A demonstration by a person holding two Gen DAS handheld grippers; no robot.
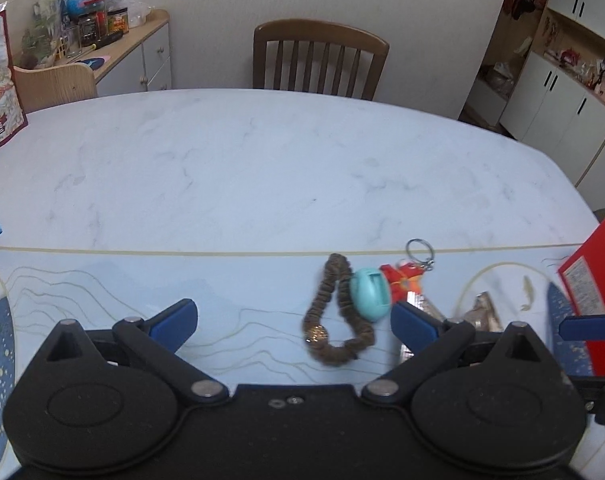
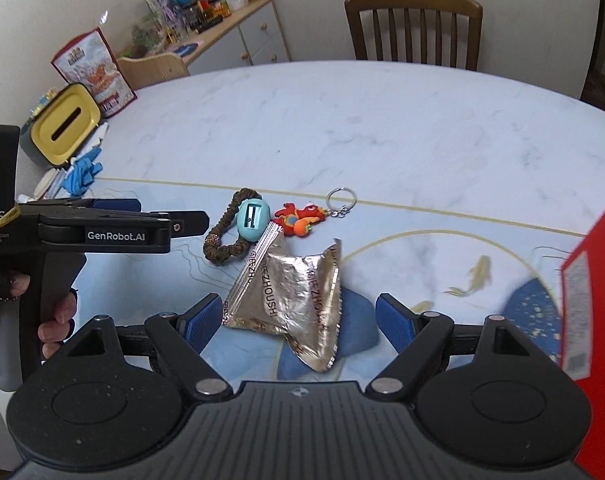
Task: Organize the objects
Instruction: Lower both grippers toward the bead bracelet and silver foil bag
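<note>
Pale marbled counter (image 2: 382,128) with a blue patterned mat (image 1: 102,280), wooden chair (image 1: 318,60) behind, cluttered sideboard (image 1: 142,52) at the wall, left gripper (image 1: 292,322) and right gripper (image 2: 296,316) fingers both spread open, empty

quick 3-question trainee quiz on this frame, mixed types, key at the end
1. True or false: the teal egg-shaped pencil sharpener rests against the brown braided cord bracelet.
2. What lies between the open fingers of the right hand-held gripper? A) crinkled silver foil snack packet B) red-orange plush keychain C) red cardboard box
3. Fill in: the left hand-held gripper is ____ (open/shut).

Key: 1 true; 2 A; 3 open
</note>
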